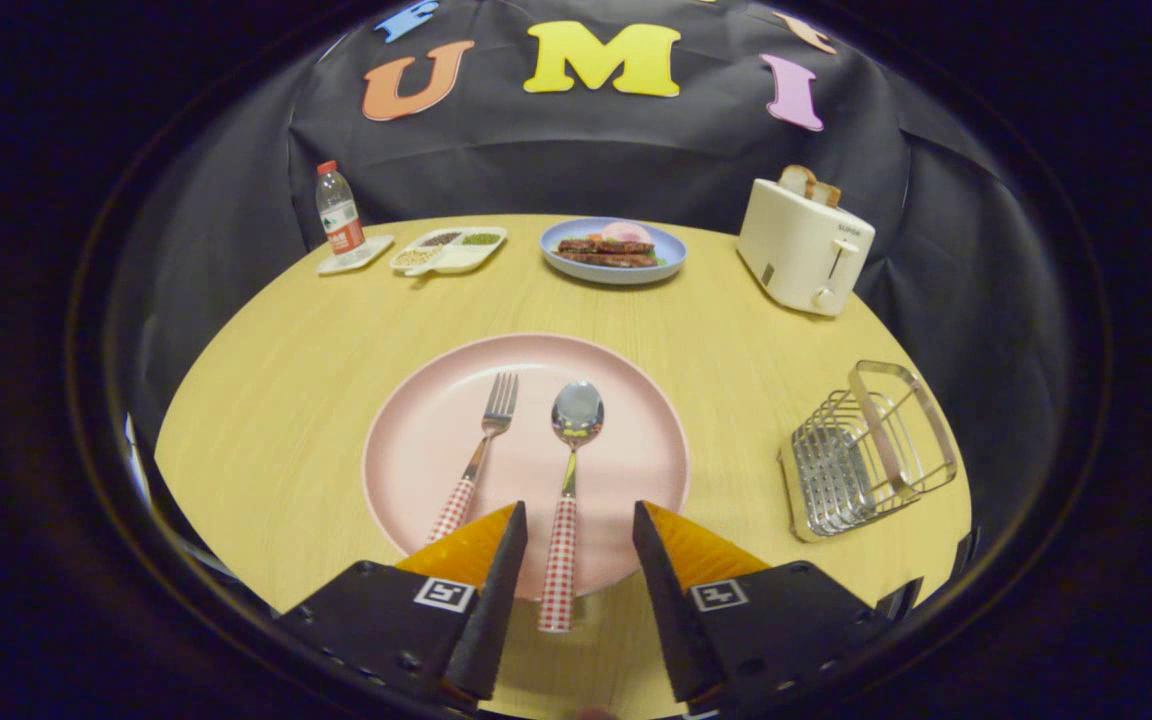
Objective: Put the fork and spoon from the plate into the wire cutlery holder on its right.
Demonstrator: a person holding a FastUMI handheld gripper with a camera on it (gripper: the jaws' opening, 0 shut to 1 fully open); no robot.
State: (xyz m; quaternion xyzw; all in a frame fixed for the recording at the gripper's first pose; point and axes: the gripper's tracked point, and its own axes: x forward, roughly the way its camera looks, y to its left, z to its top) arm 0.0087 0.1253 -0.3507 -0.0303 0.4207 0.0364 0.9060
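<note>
Round wooden table (266, 400) carried a pink plate (416, 440) near its front edge with fork (478, 455) and spoon (568, 480) side by side — gripper (578, 525) wide open, gripping nothing, spoon handle between its fingers — wire cutlery holder (861, 450) at the right edge.

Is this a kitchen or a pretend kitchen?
Probably a pretend one: a booth set up like a breakfast table. A round wooden table holds a toaster, a blue food plate and a pink plate. The open tongs straddle the spoon handle.
</note>
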